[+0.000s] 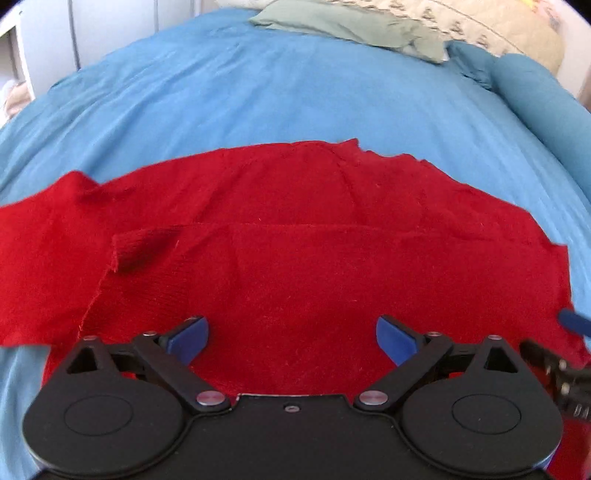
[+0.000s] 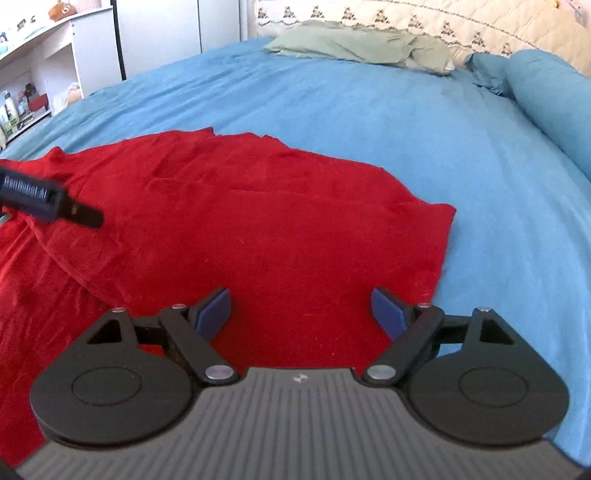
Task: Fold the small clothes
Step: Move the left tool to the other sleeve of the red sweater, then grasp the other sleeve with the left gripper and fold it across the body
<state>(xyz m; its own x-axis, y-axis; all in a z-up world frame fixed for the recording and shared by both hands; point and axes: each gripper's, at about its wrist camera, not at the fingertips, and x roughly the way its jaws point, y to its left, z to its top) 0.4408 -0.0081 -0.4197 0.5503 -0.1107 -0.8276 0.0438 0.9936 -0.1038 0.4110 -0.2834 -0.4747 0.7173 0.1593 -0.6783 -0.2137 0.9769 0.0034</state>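
A red knitted garment (image 1: 288, 229) lies spread on the blue bedsheet (image 1: 258, 92), with its near part folded over and a sleeve cuff (image 1: 136, 247) lying on top at the left. My left gripper (image 1: 291, 338) is open and empty just above the garment's near part. In the right wrist view the same garment (image 2: 240, 221) fills the left and middle. My right gripper (image 2: 301, 308) is open and empty over its right near corner. The left gripper's body (image 2: 40, 201) shows at the left edge there.
A green pillow (image 2: 362, 50) and a quilted cream cover (image 2: 461, 29) lie at the far end of the bed. A blue bolster (image 2: 546, 99) runs along the right side. White shelves (image 2: 40, 66) with small items stand to the far left.
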